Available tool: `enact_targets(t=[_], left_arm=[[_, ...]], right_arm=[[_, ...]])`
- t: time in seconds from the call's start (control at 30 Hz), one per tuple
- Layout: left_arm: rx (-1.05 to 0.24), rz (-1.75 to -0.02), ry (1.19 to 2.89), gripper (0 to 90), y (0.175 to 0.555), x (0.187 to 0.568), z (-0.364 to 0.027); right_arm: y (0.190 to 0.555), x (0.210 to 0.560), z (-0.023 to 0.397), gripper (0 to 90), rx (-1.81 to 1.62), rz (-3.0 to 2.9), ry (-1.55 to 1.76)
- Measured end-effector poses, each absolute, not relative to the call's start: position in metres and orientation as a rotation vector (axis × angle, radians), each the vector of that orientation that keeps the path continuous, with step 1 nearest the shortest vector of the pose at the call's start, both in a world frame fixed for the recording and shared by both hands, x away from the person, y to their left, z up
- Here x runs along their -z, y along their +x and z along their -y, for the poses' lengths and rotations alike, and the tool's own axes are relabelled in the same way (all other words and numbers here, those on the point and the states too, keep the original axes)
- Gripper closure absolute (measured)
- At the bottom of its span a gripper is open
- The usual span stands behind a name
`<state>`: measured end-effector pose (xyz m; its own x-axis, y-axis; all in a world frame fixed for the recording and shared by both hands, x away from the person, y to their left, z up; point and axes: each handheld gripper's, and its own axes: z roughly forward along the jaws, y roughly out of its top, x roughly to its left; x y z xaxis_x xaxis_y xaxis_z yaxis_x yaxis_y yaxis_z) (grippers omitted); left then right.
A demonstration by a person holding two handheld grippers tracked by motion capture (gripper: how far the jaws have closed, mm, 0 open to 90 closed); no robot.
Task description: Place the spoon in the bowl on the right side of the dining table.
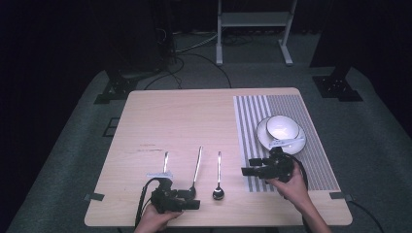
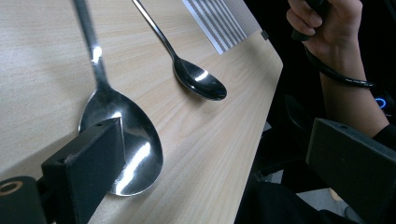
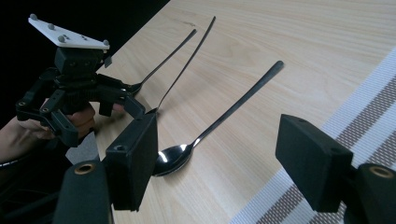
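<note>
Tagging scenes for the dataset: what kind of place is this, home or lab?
Probably a lab or recording studio, not a home: dark curtained surround, cables across grey carpet, a metal stand behind the table. The spoons, bowl and placemat look staged.

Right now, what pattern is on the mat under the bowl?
Grey and white stripes on the placemat, clearest in the high view.

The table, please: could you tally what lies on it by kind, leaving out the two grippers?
Cutlery pieces: 3, a large spoon, a small spoon and a third piece whose head I cannot make out
Bowls: 1
Plates: 1, under the bowl
Striped placemats: 1
Total: 6
</note>
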<state>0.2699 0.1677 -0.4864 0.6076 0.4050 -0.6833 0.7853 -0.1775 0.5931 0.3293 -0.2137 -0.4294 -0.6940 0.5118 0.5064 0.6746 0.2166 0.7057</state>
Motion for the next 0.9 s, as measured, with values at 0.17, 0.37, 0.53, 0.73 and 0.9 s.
enact_targets(t=[0.17,0.37,0.53,0.73,0.9], left_arm=[[0.459,-0.966,1.797,3.1,0.27,0.486,-0.168],[0.461,-0.968,1.795,3.2,0.27,0.486,-0.169],[0.459,-0.972,1.794,3.4,0.27,0.486,-0.169],[0.456,-0.971,1.796,3.3,0.27,0.486,-0.169],[0.457,-0.969,1.796,3.4,0.27,0.486,-0.169]], right_arm=[[0.334,0.429,0.203,28.7,1.472,2.322,-1.117],[0.34,0.429,0.188,28.7,1.463,2.325,-1.084],[0.346,0.428,0.176,28.7,1.454,2.326,-1.061],[0.353,0.43,0.166,28.7,1.435,2.332,-1.049],[0.357,0.432,0.157,28.7,1.419,2.339,-1.039]])
